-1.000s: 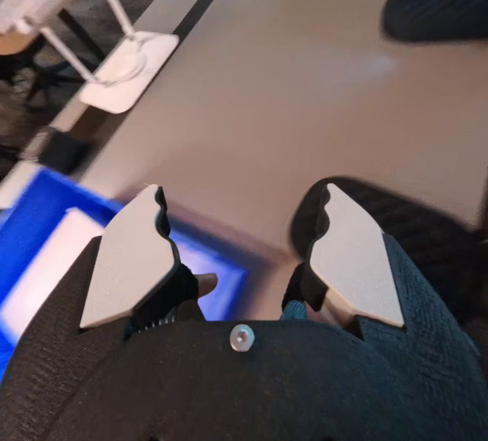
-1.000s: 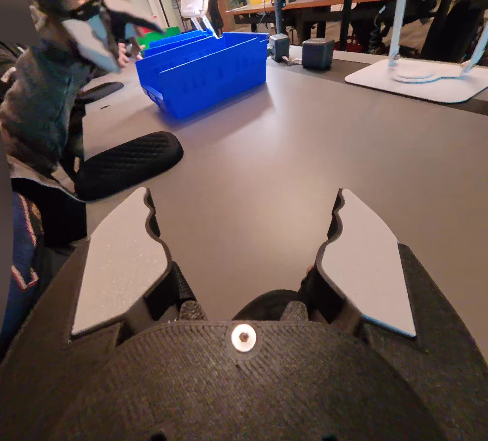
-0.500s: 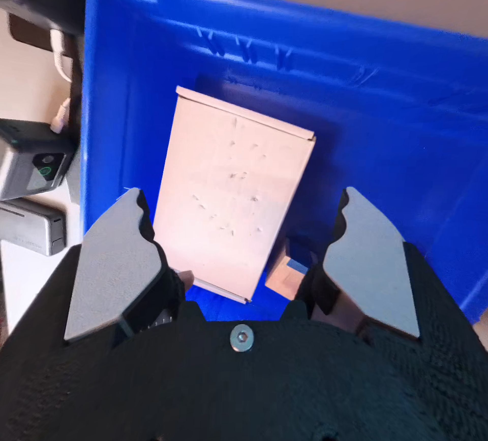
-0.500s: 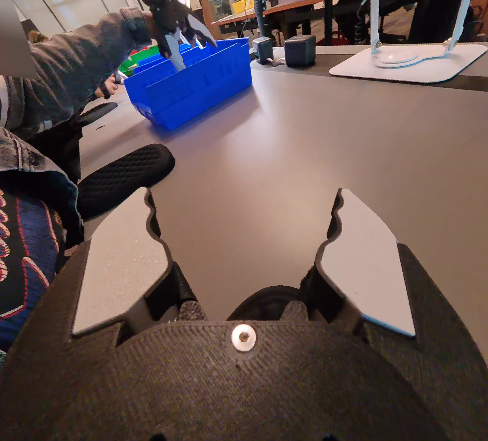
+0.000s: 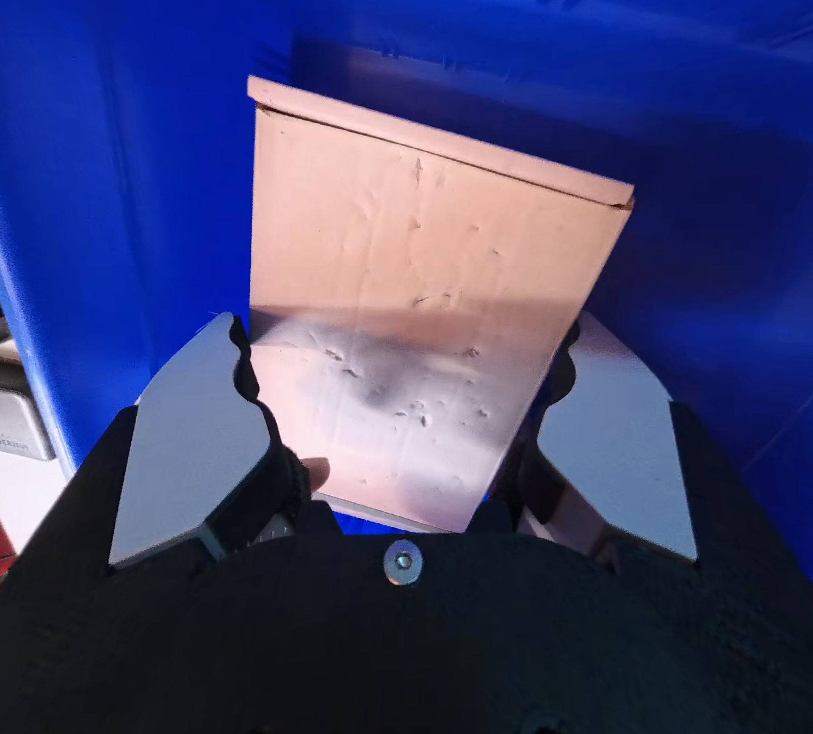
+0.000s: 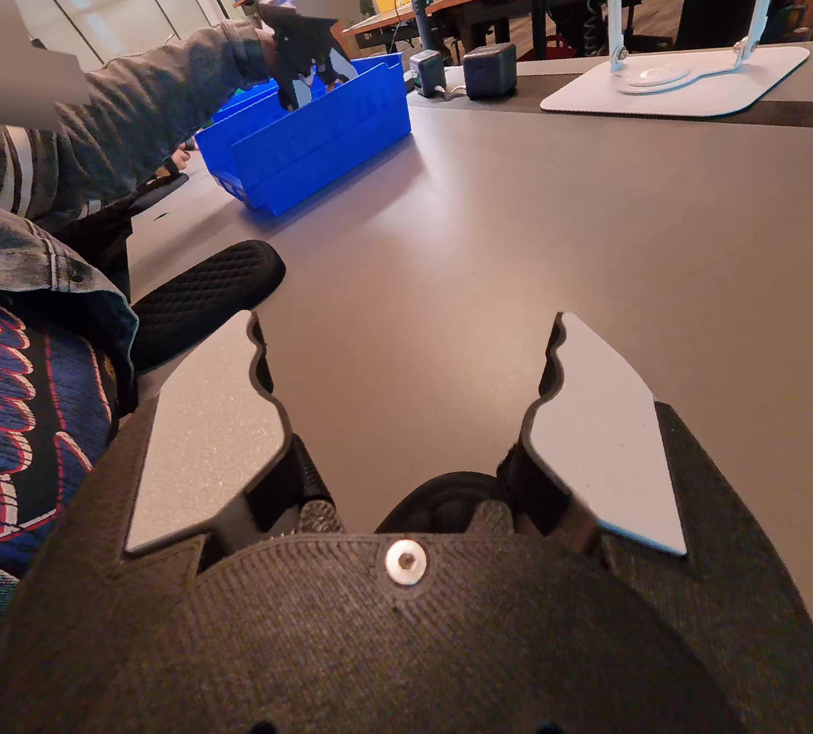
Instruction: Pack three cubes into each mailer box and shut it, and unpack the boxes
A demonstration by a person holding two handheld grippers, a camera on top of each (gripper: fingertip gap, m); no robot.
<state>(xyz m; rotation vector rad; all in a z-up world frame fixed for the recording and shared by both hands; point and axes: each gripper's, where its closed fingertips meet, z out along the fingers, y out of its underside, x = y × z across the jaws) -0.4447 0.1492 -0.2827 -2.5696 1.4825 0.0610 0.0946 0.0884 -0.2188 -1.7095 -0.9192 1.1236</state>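
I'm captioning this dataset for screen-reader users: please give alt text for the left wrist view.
The left claw, open, reaches down into a blue bin, its two grey fingers straddling the near end of a closed, dented cardboard mailer box that lies inside.

White stand base (image 6: 673, 82), two dark cube devices (image 6: 489, 68) on grey table (image 6: 528, 229)

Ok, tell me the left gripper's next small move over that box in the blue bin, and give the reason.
Probably close the left gripper on the cardboard mailer box. Its fingers are open and already sit on either side of the shut box, which lies inside the blue bin. Whether the pads touch the box sides yet is unclear. The right gripper is open over the bare table, holding nothing.
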